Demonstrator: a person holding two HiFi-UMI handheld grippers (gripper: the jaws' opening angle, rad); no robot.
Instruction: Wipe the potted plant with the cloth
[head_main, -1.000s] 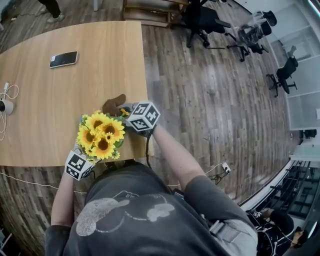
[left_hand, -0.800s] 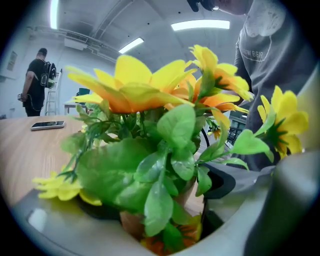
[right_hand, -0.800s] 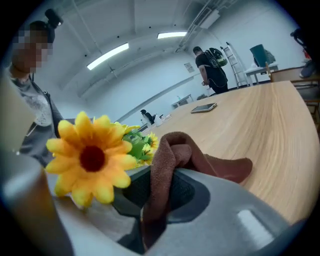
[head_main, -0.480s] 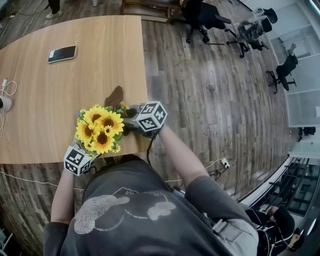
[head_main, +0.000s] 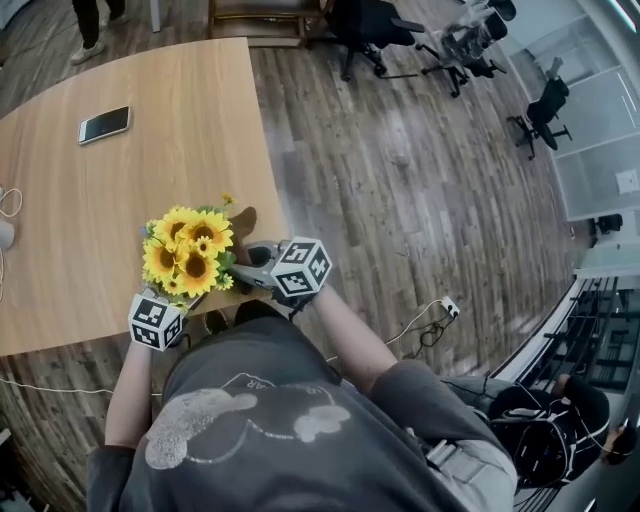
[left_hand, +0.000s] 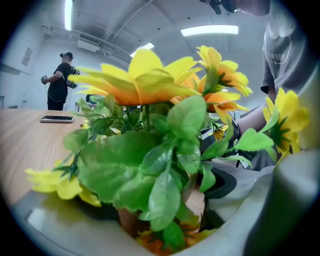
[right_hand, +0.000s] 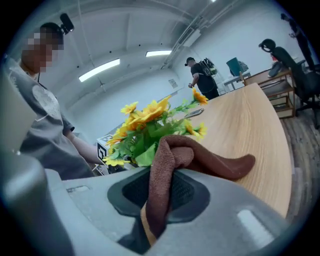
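The head view looks steeply down from above the person (head_main: 250, 420) onto the near right corner of the worktop (head_main: 110, 230). The left gripper view sits low against the potted plant (left_hand: 150, 155); the right gripper view faces it from the other side, slightly farther off.

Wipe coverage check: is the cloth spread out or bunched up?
Bunched: the cloth is pinched into a narrow brown wad between the jaws, loose end drooping.

Your cloth (right_hand: 175, 160) is soft, nappy fabric, matt all over. The potted plant (left_hand: 165, 165) has smooth, faintly glossy, plastic-looking leaves. The table (head_main: 120, 200) shows pale matt wood grain. Your right gripper (right_hand: 157, 210) is smooth matt grey plastic with dark rough pads (right_hand: 187, 195).
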